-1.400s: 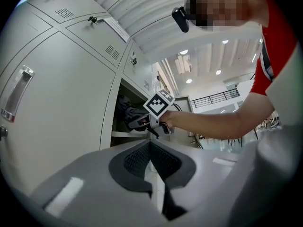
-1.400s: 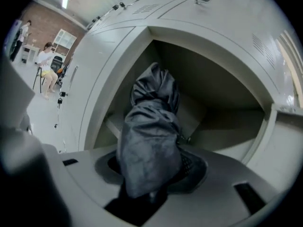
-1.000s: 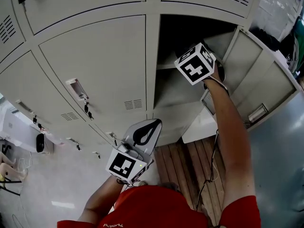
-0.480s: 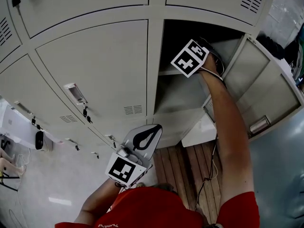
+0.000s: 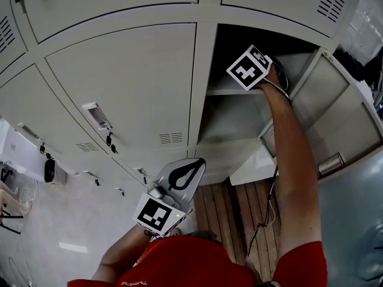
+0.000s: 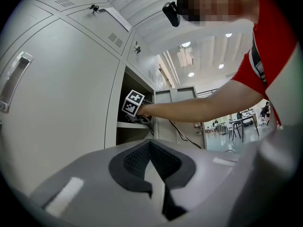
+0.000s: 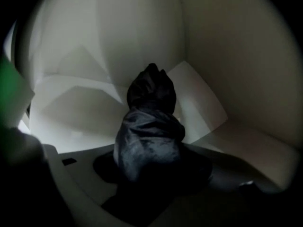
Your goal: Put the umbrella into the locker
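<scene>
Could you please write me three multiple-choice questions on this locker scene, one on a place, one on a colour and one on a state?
1. Where is the right gripper?
A. Inside the open locker
B. On the wooden floor
C. Against a closed door

2. What colour is the umbrella?
A. Red
B. Dark, near black
C. Yellow

3. How do the jaws of the left gripper stand?
A. Wide apart
B. Clamped on the umbrella
C. Together, with nothing between them

Answers:
1 A: the head view shows it reaching into the open compartment.
2 B: the right gripper view shows dark folded fabric between that gripper's jaws.
3 C: the left gripper view shows its jaws meeting, with nothing in them, low and outside the locker.
</scene>
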